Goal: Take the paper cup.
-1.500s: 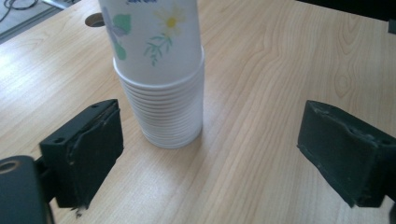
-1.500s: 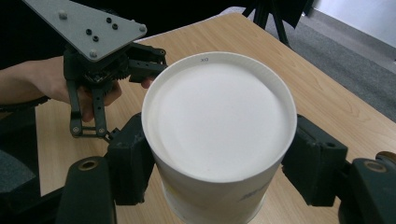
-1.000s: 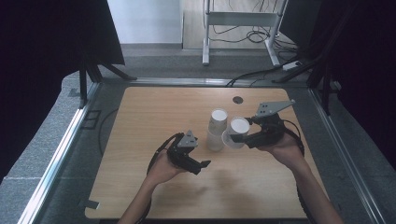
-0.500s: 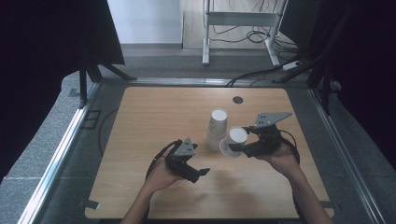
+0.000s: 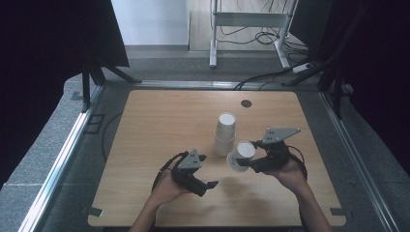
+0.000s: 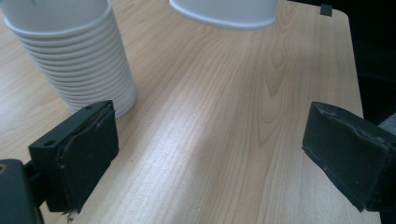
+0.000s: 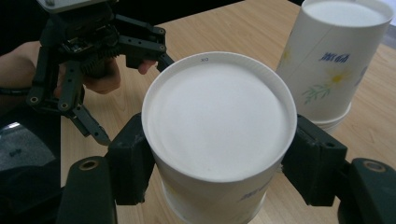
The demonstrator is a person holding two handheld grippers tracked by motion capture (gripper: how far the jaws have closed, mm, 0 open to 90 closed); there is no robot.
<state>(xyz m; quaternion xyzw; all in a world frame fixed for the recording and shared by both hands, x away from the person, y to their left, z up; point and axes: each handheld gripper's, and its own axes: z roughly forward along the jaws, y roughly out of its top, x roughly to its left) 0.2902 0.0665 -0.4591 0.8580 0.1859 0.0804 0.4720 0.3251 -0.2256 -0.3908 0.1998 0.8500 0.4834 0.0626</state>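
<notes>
You're holding a single paper cup (image 7: 219,140) upside down in the right tongs (image 5: 244,162), bottom facing up, with the pads pressing on both sides of its wall. It's sitting at about 4 o'clock from the stack of paper cups (image 5: 225,134), which is standing upside down near the middle of the counter (image 5: 159,121).

My guess is you're setting this cup down on the wood by itself, just beside the stack. To do that cleanly, I'd be keeping the cup's rim level so it's landing flat all the way round, and lowering slowly. Paper walls are squashing easily, so don't be squeezing any harder than you are now. Also be leaving a gap to the stack so you aren't knocking it.

The left tongs (image 5: 205,185) are sitting at about 7 o'clock from the stack, low over the counter, jaws standing wide apart and gripping nothing. In the left gripper view there's bare wood between the pads, with the stack up beyond the left one. I'd be keeping them parked there, out of the way.
</notes>
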